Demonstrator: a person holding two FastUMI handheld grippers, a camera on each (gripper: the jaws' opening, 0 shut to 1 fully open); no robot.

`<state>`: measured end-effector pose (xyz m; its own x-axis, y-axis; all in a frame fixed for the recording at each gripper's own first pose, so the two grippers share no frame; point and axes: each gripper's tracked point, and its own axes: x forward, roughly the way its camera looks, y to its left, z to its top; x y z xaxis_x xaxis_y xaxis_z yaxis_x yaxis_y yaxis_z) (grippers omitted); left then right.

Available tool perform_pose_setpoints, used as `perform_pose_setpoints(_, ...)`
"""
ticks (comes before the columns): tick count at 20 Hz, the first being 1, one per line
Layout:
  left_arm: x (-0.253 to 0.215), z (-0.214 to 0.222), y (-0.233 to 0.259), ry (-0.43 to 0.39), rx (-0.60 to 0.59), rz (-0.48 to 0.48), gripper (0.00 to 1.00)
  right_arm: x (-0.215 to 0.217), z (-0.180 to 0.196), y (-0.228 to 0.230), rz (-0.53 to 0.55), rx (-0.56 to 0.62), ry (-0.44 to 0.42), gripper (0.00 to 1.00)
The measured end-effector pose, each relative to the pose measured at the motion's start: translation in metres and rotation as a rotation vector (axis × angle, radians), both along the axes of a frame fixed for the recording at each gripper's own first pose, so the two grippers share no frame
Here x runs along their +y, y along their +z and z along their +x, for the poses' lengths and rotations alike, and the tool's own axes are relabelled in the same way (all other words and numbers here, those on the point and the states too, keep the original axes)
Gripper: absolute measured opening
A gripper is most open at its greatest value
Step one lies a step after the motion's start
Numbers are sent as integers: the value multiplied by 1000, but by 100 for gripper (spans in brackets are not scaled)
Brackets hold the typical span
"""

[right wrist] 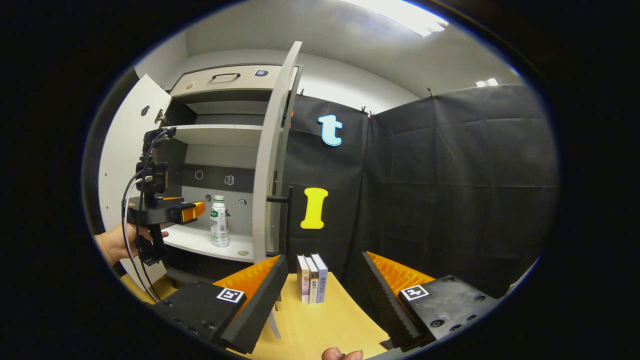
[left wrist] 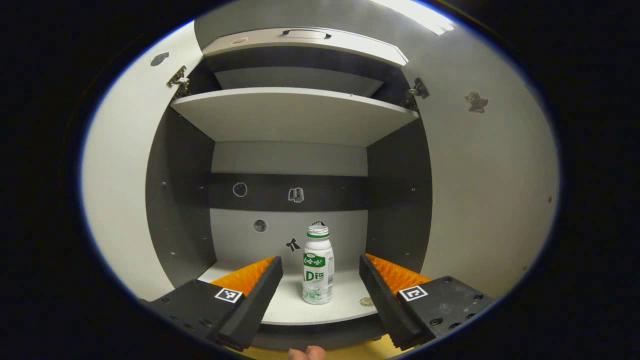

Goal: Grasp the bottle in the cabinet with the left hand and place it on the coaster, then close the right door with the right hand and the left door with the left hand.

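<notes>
Left gripper view: left gripper (left wrist: 320, 280) spread wide, bottle (left wrist: 318, 265) upright on cabinet's bottom shelf (left wrist: 290, 310) between fingers, untouched. Right gripper view: right gripper (right wrist: 324, 280) spread apart over table (right wrist: 320, 325), books (right wrist: 312, 278) standing ahead; right door (right wrist: 270, 165) open edge-on, left door (right wrist: 120, 160) open.

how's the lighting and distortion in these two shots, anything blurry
Left gripper view: fisheye bows the shelf edges, cabinet interior dim, bottle sharp. Right gripper view: ceiling light blown out at top, right door curved by the lens, books legible, nothing notably blurred.
</notes>
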<state>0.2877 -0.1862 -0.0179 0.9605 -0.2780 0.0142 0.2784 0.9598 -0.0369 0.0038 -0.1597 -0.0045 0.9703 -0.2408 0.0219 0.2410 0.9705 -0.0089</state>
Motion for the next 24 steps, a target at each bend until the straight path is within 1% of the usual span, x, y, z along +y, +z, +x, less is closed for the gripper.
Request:
perform_pose_setpoints(2,-10,22,-10,0,16,0,98,-14,3,0,-4,-2,-29,97)
perform_pose_setpoints(5,-20,53,-21,15,27,25,98,-37,7,-1,-6,-6,-74,97)
perform_pose_setpoints(8,-21,80,-35,55,42,30,98,-57,13,-3,-14,-9,-122,97)
perform_pose_setpoints(10,-24,95,-43,62,51,32,98,-70,17,0,-38,-23,-157,97)
perform_pose_setpoints(14,-26,123,-54,91,64,51,98,-80,34,0,-50,-23,-161,97)
perform_pose_setpoints(16,-24,132,-58,104,69,85,97,-82,41,-2,-52,-19,-161,97)
perform_pose_setpoints(17,-24,133,-58,113,68,98,93,-82,44,-4,-53,-16,-157,97)
perform_pose_setpoints(18,-25,133,-57,110,61,91,76,-82,44,-5,-54,-13,-154,97)
perform_pose_setpoints(20,-30,132,-57,83,65,58,72,-79,46,-5,-58,-13,-147,97)
perform_pose_setpoints(24,-17,115,-43,83,48,38,72,-67,45,-2,-48,-19,-121,97)
